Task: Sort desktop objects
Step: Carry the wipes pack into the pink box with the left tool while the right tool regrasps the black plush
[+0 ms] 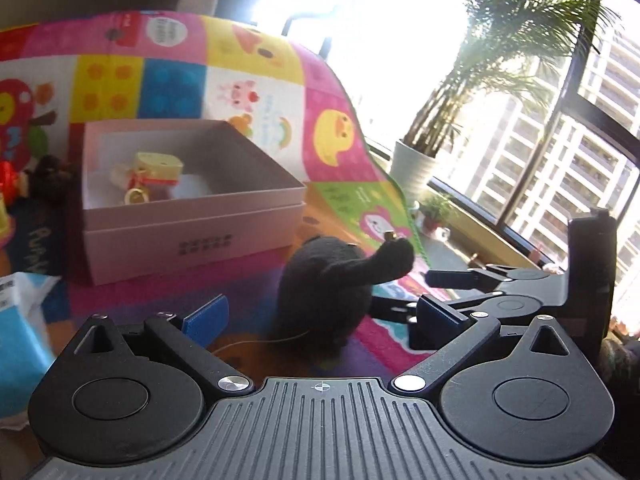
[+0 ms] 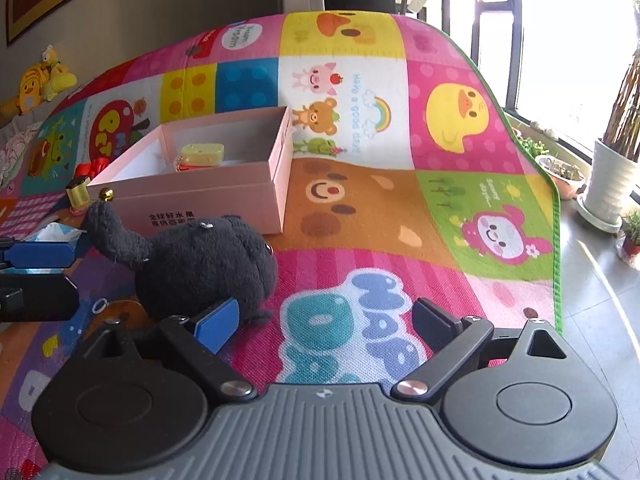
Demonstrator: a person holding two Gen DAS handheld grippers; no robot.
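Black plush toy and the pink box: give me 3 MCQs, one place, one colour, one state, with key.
1. Where does the black plush toy lie?
A. inside the pink box
B. on the play mat, in front of the pink box
C. on the windowsill

2. What colour is the cheese-shaped toy in the pink box?
A. pale yellow
B. green
C. black

3. How does the right gripper stand?
A. shut on the plush toy
B. shut on nothing
C. open, holding nothing

Key:
1 B: it rests on the play mat, outside the box, nearer the camera.
2 A: the wedge with holes is pale yellow.
3 C: its fingers stand wide apart, with only mat between them.
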